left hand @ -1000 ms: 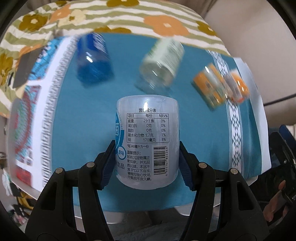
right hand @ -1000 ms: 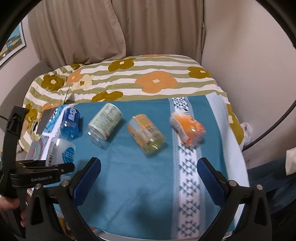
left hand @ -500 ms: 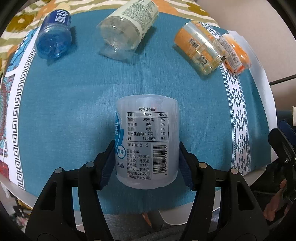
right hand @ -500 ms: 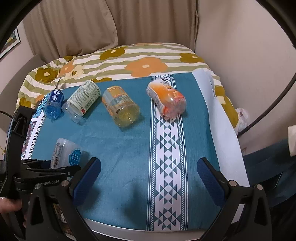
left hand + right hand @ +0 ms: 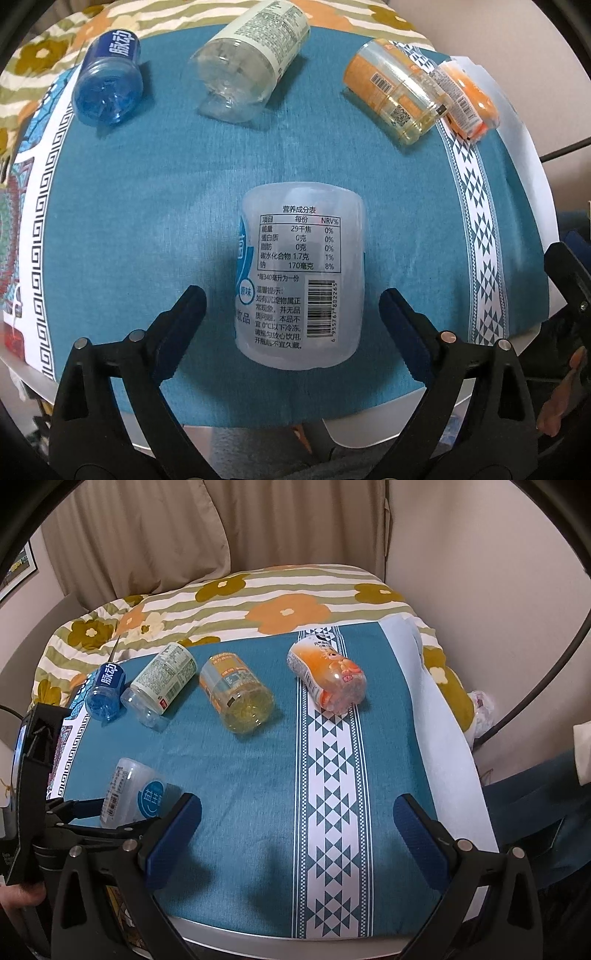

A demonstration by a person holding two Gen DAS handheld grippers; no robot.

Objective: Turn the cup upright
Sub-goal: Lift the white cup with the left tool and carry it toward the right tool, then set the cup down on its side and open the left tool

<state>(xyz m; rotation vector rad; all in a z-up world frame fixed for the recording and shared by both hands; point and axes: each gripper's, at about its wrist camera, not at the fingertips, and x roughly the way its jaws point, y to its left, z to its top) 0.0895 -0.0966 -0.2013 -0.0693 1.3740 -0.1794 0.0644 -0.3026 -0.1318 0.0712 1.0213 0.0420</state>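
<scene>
clear cup (image 5: 301, 280) label 营养成分表, 6 955767 802265, blue cup (image 5: 109, 79) 脉动

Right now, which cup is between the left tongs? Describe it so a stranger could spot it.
On the teal tablecloth, four cups lie in a row along the far side. Nearer the front edge, alone, sits the frosted clear cup between the open left tongs. Only it carries a white nutrition table with barcode and a round blue logo.

A teal cloth (image 5: 240, 775) with a white triangle-patterned band (image 5: 334, 775) covers the table. Behind it, toward 12 o'clock, lies a floral striped quilt (image 5: 258, 594) beneath beige curtains (image 5: 221, 528). At 9 o'clock the cloth carries a key-pattern border (image 5: 40, 221).
</scene>
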